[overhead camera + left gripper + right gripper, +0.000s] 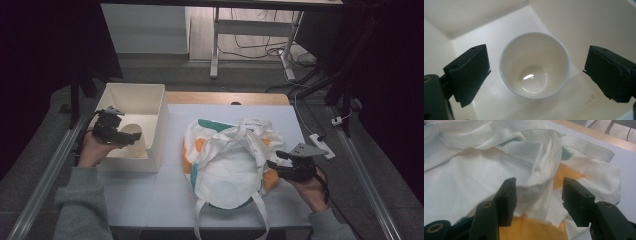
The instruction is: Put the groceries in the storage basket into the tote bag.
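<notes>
Two tongs apart: left (536,72) angled down w/ cup (535,65) between, right (537,197) level over bag (474,170).

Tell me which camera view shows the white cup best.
The left gripper view: the cup sits upright and empty in the box, seen whole between the open jaws. The high view catches just its rim behind the left gripper.

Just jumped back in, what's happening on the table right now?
The left gripper hangs open over a white cup that stands upright in the cream box; its jaws sit wide of the cup without touching it. The right gripper is at the rim of the white cloth bag lying on the table, with a fold of the fabric between its jaws.
</notes>
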### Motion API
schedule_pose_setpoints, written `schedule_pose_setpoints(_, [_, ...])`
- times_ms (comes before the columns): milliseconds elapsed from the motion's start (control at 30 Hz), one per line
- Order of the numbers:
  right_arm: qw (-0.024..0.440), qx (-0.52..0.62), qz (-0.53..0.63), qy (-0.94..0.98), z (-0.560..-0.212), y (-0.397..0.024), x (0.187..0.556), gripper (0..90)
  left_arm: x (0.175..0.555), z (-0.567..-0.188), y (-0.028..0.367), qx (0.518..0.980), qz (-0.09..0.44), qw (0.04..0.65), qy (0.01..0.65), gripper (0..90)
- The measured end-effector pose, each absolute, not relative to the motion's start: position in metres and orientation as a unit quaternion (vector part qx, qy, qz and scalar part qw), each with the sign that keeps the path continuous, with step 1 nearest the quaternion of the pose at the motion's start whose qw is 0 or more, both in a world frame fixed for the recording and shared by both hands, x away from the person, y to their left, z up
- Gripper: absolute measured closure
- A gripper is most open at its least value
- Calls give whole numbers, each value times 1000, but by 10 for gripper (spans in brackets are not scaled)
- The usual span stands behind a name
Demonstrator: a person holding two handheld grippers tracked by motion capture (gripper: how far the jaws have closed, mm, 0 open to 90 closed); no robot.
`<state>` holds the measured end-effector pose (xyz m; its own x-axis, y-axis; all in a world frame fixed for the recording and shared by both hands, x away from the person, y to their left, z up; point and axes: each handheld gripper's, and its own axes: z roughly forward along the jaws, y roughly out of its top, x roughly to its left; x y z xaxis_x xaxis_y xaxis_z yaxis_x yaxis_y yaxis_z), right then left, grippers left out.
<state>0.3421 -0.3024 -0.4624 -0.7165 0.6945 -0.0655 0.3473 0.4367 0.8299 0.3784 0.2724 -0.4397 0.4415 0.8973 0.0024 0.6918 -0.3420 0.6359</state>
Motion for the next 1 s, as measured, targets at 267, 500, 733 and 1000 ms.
schedule_pose_setpoints(267, [202,317,423,824,-464,-302,342,455,389,-450,269,808,151,274,500,42])
schedule_pose_setpoints(500, [197,318,421,826,-466,-300,343,454,401,-463,265,813,132,247,511,58])
schedule_pose_setpoints(733, [197,318,421,827,-466,-300,343,454,408,-466,264,809,126,248,518,162])
schedule_pose_setpoints(1000, [198,318,421,826,-466,-301,343,454,409,-467,268,809,116,256,517,191])
